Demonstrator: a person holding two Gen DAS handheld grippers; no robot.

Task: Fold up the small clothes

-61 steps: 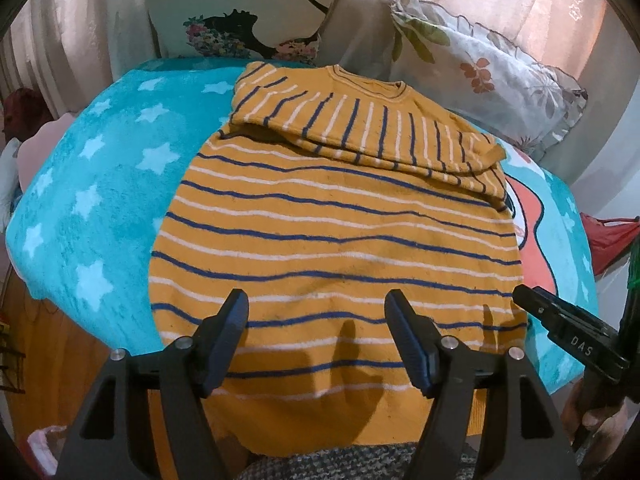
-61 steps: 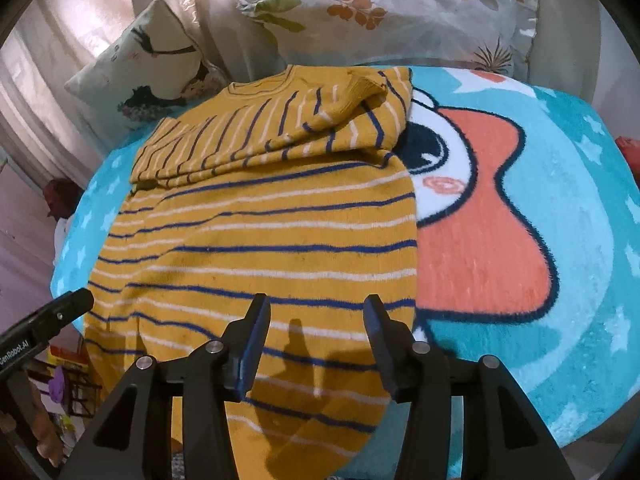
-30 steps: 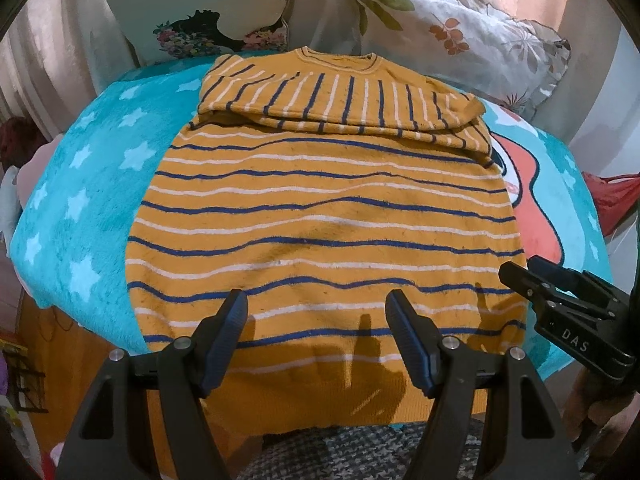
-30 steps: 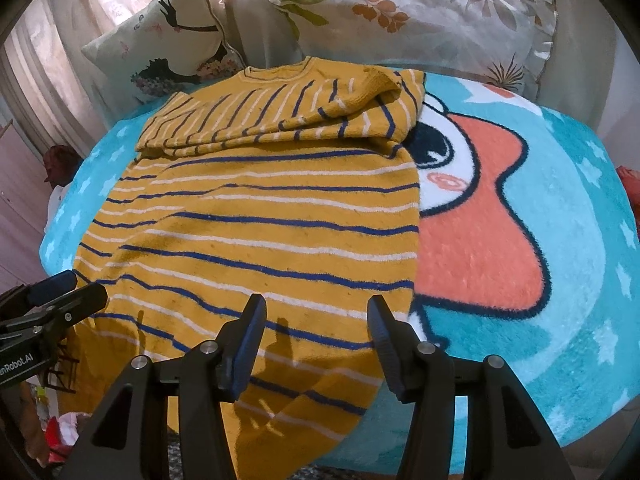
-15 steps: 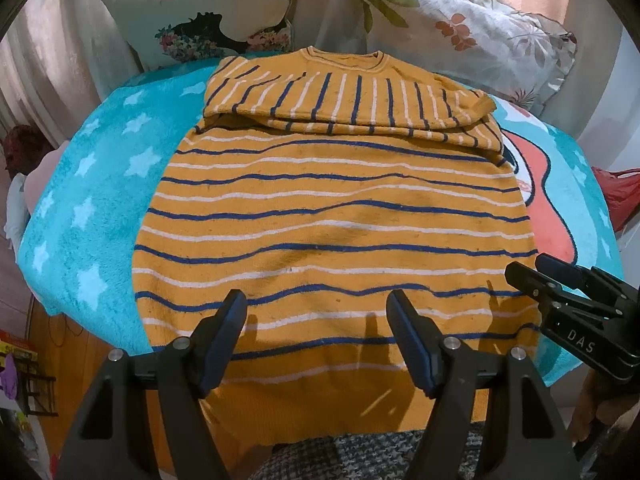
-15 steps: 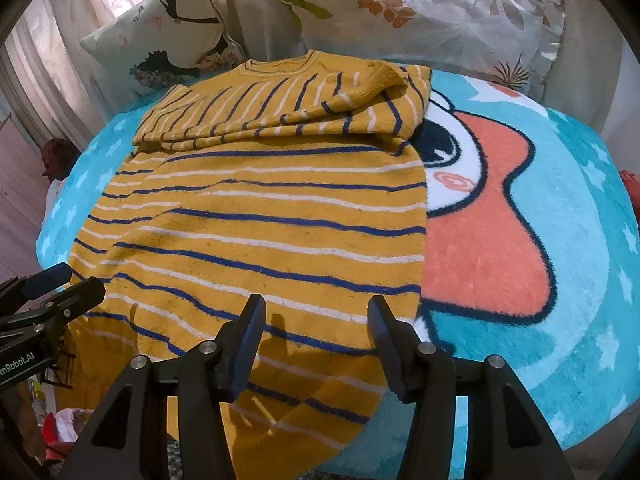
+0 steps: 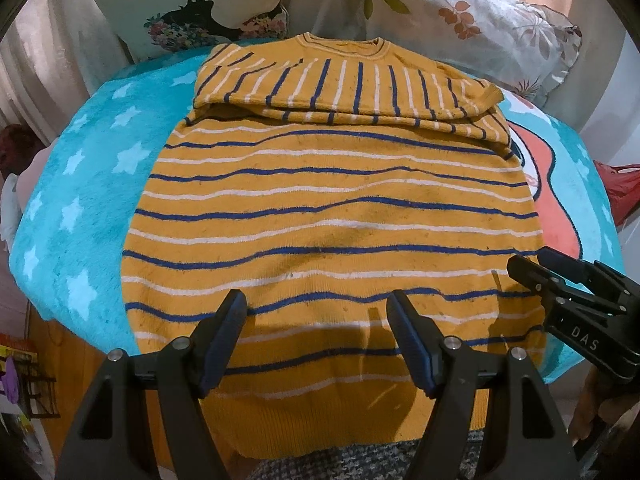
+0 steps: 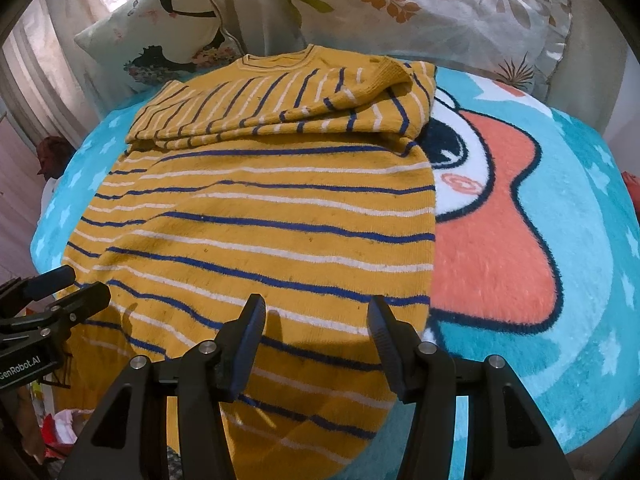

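Near hem of yellow striped sweater (image 7: pixel 332 216) cut off behind left gripper (image 7: pixel 316 336) and right gripper (image 8: pixel 316 332), both spread, pinching nothing. Spread flat on turquoise cartoon blanket (image 8: pixel 560 240), sleeves folded across top. Two pillows (image 7: pixel 460 12) beyond, against curtains.

a: what lies there?
b: a mustard knitted sweater with blue and white stripes (image 8: pixel 256 216), sleeves folded across, on a turquoise plush blanket (image 8: pixel 580 264).
a: right gripper (image 8: pixel 316 322)?
b: jaws apart, holding nothing.

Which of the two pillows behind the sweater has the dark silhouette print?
The smaller pillow at the left; the larger pillow at the right carries leaves instead.
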